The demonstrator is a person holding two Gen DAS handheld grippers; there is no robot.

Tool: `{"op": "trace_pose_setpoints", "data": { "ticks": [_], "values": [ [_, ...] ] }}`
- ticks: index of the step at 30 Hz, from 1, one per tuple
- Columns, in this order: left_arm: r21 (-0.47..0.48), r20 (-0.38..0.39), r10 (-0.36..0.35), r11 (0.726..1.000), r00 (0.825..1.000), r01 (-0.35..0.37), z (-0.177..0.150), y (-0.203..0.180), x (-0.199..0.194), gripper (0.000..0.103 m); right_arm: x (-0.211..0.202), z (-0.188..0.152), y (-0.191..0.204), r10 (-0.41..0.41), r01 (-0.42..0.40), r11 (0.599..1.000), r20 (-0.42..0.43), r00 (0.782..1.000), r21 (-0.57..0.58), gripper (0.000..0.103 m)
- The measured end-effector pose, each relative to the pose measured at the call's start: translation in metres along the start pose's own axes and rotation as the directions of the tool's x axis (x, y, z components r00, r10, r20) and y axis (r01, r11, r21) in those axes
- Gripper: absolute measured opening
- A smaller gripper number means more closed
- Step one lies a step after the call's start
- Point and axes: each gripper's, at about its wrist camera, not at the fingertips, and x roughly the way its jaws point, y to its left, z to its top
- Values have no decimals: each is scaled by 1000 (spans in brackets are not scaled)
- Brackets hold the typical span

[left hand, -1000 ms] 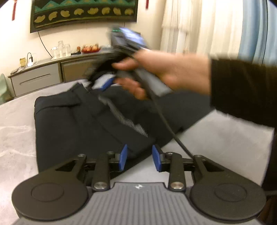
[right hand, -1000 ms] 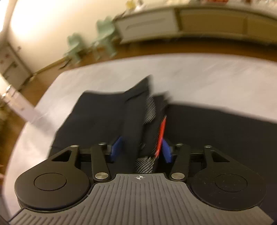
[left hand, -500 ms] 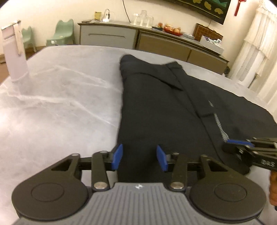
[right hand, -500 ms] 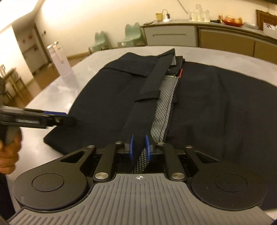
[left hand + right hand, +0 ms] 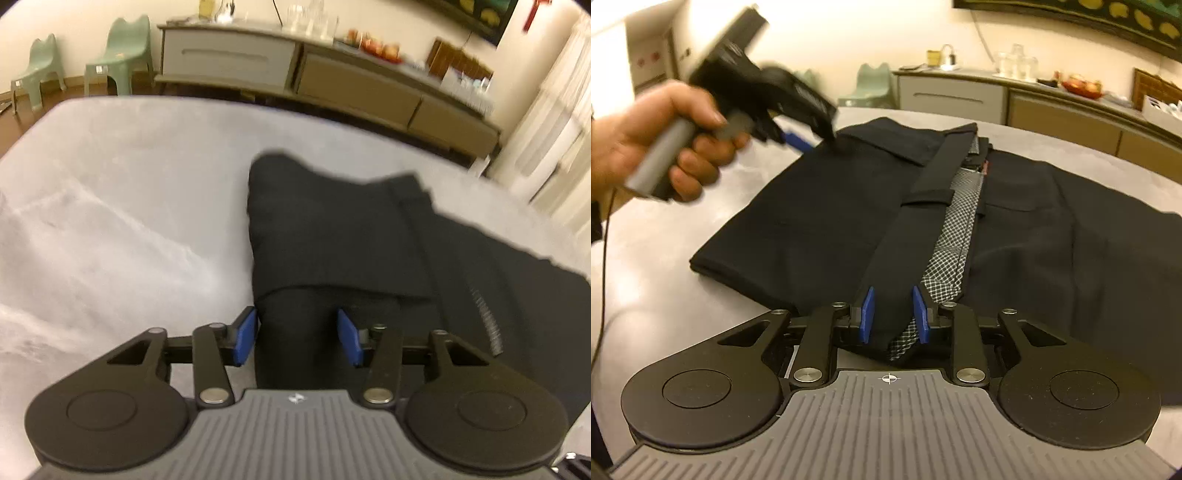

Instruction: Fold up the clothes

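Black trousers [image 5: 820, 221] lie folded flat on the pale marble table [image 5: 665, 280]. Their waistband strip [image 5: 923, 206], with checked grey lining [image 5: 960, 221] beside it, runs toward my right gripper [image 5: 893, 314]. That gripper is open, and the strip's near end lies loose between its blue pads. In the left wrist view, my left gripper [image 5: 297, 336] is open over the left edge of the trousers [image 5: 332, 236], with cloth between the pads. The right wrist view shows the left gripper [image 5: 794, 140], blurred, in a hand [image 5: 646, 133] at the trousers' far left corner.
A long sideboard [image 5: 288, 70] with glasses and fruit runs along the far wall. Two green child chairs [image 5: 118, 48] stand at the left and curtains [image 5: 561, 122] hang at the right. Bare tabletop [image 5: 110, 221] stretches left of the trousers.
My right gripper, shut on the waistband strip half a second ago, has opened wider. My left gripper has moved forward along the trousers' left edge toward the far corner.
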Motion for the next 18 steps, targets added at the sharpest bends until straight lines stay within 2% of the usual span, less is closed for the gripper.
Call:
{"op": "trace_pose_setpoints", "data": {
  "ticks": [1, 4, 6, 7, 8, 9, 11, 12, 14, 15, 16, 18],
  "values": [
    [4, 9, 6, 1000, 1000, -6, -1, 0, 2, 46, 0, -2, 3, -3, 3, 1000, 1, 1000, -12, 32],
    [-18, 12, 42, 999, 999, -42, 0, 6, 2, 46, 1, -7, 13, -13, 13, 999, 4, 1000, -46, 46],
    [-21, 11, 80, 997, 997, -79, 1, 4, -2, 46, 1, -11, 20, -19, 19, 997, 7, 1000, -69, 70],
    [-7, 30, 99, 995, 995, -99, 2, -1, -11, 45, 2, -13, 23, -22, 23, 996, 8, 1000, -81, 72],
    [5, 49, 118, 993, 992, -119, 2, -6, -20, 43, 2, -14, 26, -25, 26, 995, 9, 1000, -92, 66],
    [21, 73, 131, 991, 989, -133, 2, -11, -30, 43, 2, -16, 29, -28, 29, 994, 11, 1000, -104, 53],
    [52, 128, 92, 994, 987, -99, -9, -23, -57, 43, -21, -7, -6, 18, -19, 999, 55, 998, 27, 51],
    [62, 124, 51, 996, 991, -59, -16, -30, -63, 43, -29, -7, -25, -18, 14, 998, 64, 998, 57, 51],
    [83, 71, -40, 996, 997, 34, -31, -44, -65, 43, -46, -7, -62, -92, 82, 990, 79, 993, 116, 51],
    [95, 40, -62, 994, 997, 58, -40, -50, -61, 43, -54, -7, -81, -129, 115, 982, 85, 988, 146, 51],
    [106, 10, -75, 992, 997, 74, -48, -56, -55, 43, -54, -11, -99, -168, 156, 973, 60, 984, 171, 51],
    [132, -34, -35, 991, 999, 39, -62, -62, -42, 43, -53, -20, -136, -244, 237, 947, 7, 970, 218, 49]
  ]
}}
